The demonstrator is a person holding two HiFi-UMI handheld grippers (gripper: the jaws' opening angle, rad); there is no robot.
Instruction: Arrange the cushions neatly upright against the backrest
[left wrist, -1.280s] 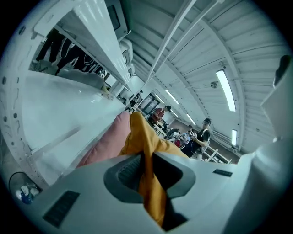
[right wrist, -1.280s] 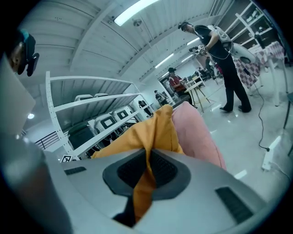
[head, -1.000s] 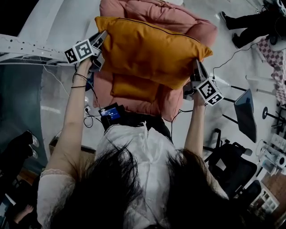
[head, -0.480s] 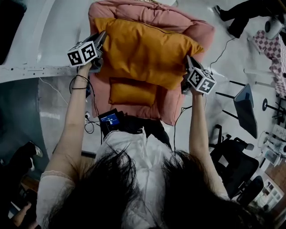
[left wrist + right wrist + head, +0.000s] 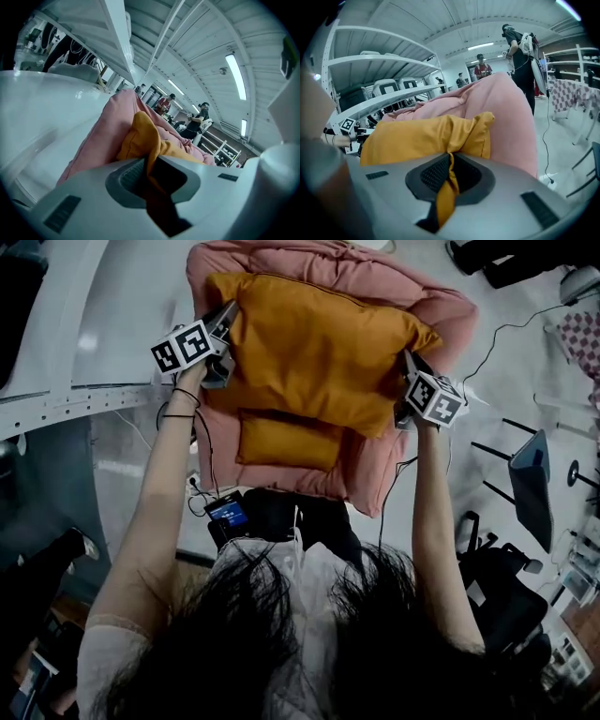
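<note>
A large orange cushion [image 5: 314, 348] is held over the pink armchair [image 5: 361, 277], close to its backrest. My left gripper [image 5: 228, 320] is shut on the cushion's left corner [image 5: 140, 136], with fabric pinched between the jaws. My right gripper [image 5: 407, 367] is shut on the cushion's right corner [image 5: 454, 140]. A smaller orange cushion [image 5: 286, 440] lies flat on the pink seat below the big one. In the right gripper view the big cushion [image 5: 422, 133] lies against the pink chair [image 5: 506, 117].
The armchair stands on a pale floor beside a white shelf rack [image 5: 56, 409]. A small device with a lit screen [image 5: 230, 514] sits at the person's waist. Cables [image 5: 497, 334] run over the floor at the right, near dark stands [image 5: 534, 479]. People [image 5: 520, 51] stand behind the chair.
Both grippers have carried the big orange cushion down and toward the chair's backrest. It now sits lower and flatter over the pink chair. Both grips stayed closed.
</note>
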